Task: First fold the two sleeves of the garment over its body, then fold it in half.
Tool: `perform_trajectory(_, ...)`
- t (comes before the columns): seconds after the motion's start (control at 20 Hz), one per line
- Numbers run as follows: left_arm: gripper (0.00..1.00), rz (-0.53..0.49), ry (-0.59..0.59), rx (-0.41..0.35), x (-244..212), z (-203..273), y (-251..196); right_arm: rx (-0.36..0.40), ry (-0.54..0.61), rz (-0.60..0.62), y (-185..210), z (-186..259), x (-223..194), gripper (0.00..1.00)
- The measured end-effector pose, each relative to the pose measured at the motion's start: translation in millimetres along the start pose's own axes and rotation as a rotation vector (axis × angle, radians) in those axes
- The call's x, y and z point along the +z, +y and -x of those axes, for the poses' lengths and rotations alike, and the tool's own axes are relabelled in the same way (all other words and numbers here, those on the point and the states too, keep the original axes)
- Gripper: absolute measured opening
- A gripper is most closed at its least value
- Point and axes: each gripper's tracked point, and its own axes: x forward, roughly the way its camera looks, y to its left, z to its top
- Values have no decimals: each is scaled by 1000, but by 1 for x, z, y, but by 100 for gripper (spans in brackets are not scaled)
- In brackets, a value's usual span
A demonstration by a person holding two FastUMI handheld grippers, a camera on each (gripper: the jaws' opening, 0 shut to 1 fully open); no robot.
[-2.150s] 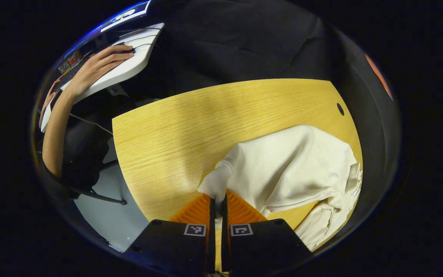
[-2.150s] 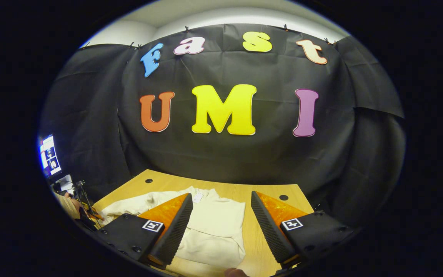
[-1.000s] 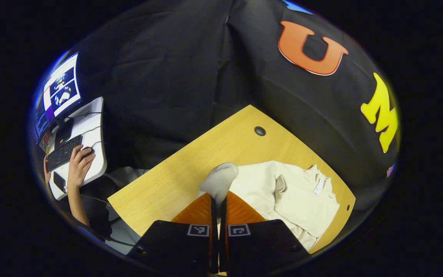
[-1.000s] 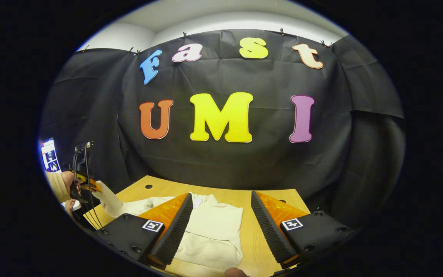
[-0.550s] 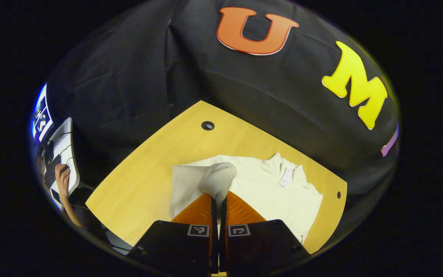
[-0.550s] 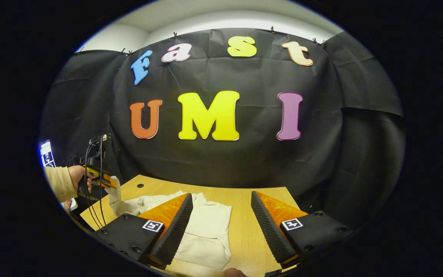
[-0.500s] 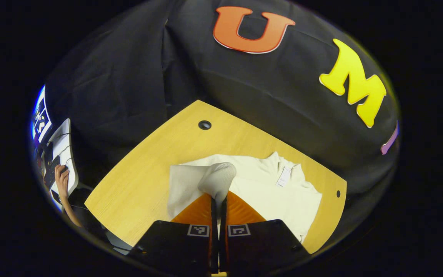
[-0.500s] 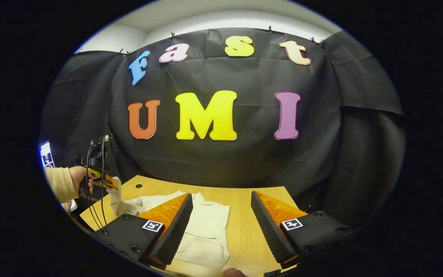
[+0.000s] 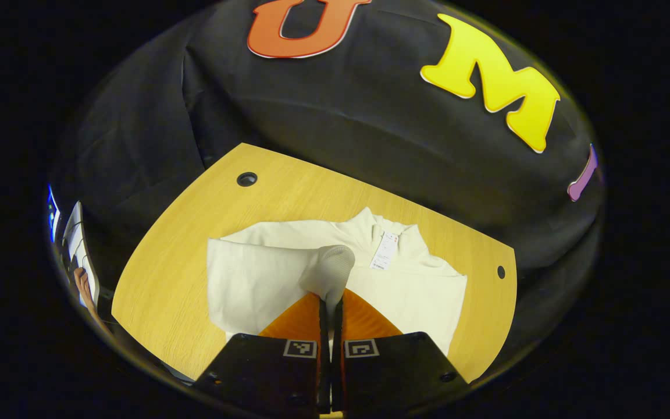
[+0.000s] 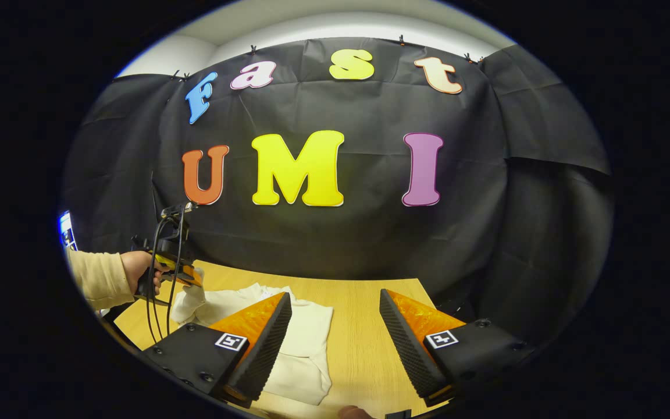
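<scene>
The left gripper (image 9: 329, 302) has swung the sleeve (image 9: 332, 273) further over the cream garment (image 9: 416, 291), jaws clamped on its cuff at lower centre. The right gripper (image 10: 335, 326) hangs with jaws spread above the table (image 10: 364, 343); bare wood lies right of the garment.

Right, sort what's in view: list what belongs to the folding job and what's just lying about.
Part of the job:
- cream garment on the wooden table
- its sleeve cuff, pinched in the left gripper
- right gripper, open above the table

Not part of it:
- garment's neck tag
- cable holes in the table
- side desk with a person's hand
</scene>
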Motion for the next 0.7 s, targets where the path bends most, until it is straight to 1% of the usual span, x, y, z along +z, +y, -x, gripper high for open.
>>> perform_trajectory(0.05, 4, -12, 6, -7, -2, -4, -10, -1, 7, 4, -2, -1, -2, 94)
perform_trajectory(0.1, 4, -22, 12, -15, -3, -9, -20, -3, 14, 7, -4, -3, -3, 95)
perform_trajectory(0.2, 4, -47, 23, -34, -7, -18, -42, -5, 26, 8, -8, -5, -6, 94)
perform_trajectory(0.3, 4, -61, 39, -62, -15, -27, -69, -10, 36, 6, -13, -10, -8, 95)
perform_trajectory(0.35, 0, -75, 49, -71, -21, -32, -81, -13, 43, 4, -16, -13, -10, 95)
perform_trajectory(0.4, 4, -88, 57, -77, -27, -36, -92, -15, 52, 1, -18, -15, -11, 94)
perform_trajectory(0.55, 4, -127, 75, -112, -40, -52, -129, -12, 87, -13, -22, -21, -20, 95)
perform_trajectory(0.6, 0, -138, 82, -127, -45, -56, -142, -12, 99, -16, -22, -23, -23, 95)
perform_trajectory(0.65, 4, -155, 90, -138, -51, -59, -154, -13, 109, -15, -25, -22, -25, 95)
perform_trajectory(0.7, 4, -172, 95, -148, -57, -63, -164, -15, 113, -12, -27, -23, -27, 95)
